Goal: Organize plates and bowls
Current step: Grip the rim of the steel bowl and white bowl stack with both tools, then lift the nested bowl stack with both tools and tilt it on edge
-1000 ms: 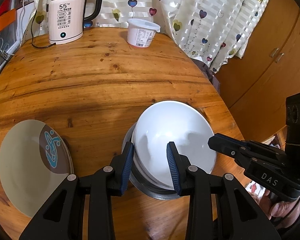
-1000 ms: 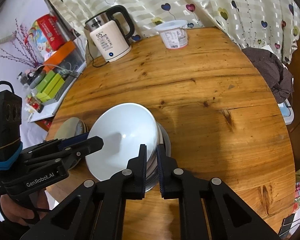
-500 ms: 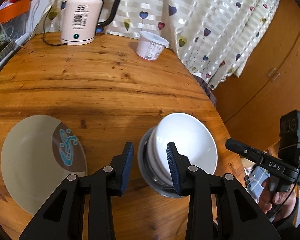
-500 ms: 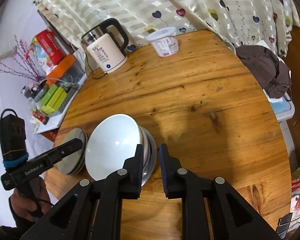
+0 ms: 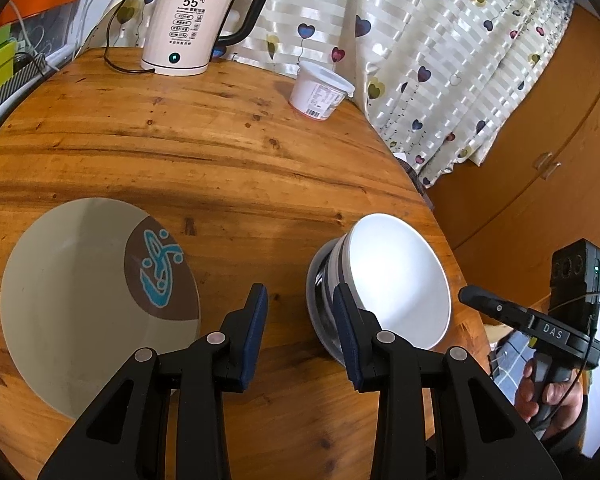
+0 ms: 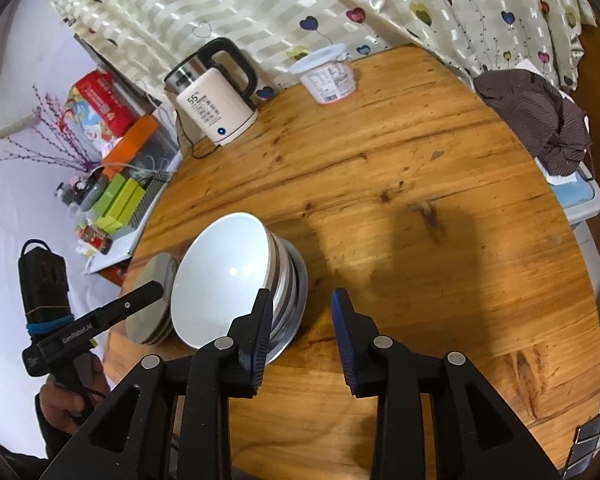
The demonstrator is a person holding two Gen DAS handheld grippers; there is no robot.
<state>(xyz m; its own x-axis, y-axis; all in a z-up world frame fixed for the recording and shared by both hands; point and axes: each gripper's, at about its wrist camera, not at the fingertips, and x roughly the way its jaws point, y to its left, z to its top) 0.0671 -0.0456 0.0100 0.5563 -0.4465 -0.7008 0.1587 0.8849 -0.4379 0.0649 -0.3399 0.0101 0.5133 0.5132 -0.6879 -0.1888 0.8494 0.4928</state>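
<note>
A white bowl [image 5: 396, 276] tops a nested stack of bowls, with a metal bowl [image 5: 320, 316] at the bottom, near the round wooden table's [image 5: 220, 168] right edge. To its left lies a beige plate [image 5: 72, 300] with a brown patch and a blue design. My left gripper [image 5: 300, 320] is open over bare wood between plate and stack. My right gripper [image 6: 300, 328] sits just right of the same white bowl [image 6: 224, 276]; its jaws are opening with nothing between them. In the right wrist view the plates [image 6: 152, 304] sit stacked behind the left gripper [image 6: 144, 292].
A pink-white kettle [image 5: 192, 28] with its cord and a white lidded tub [image 5: 320, 94] stand at the table's far side by the heart-print curtain. A wooden cabinet [image 5: 540, 160] is on the right. A dark cloth [image 6: 540, 120] lies beyond the table edge, and boxes [image 6: 116, 200] clutter the left.
Both grippers have drawn back from the bowl stack. The right jaws, shut by the stack's rim before, have spread apart. The left gripper has swung left toward the plate.
</note>
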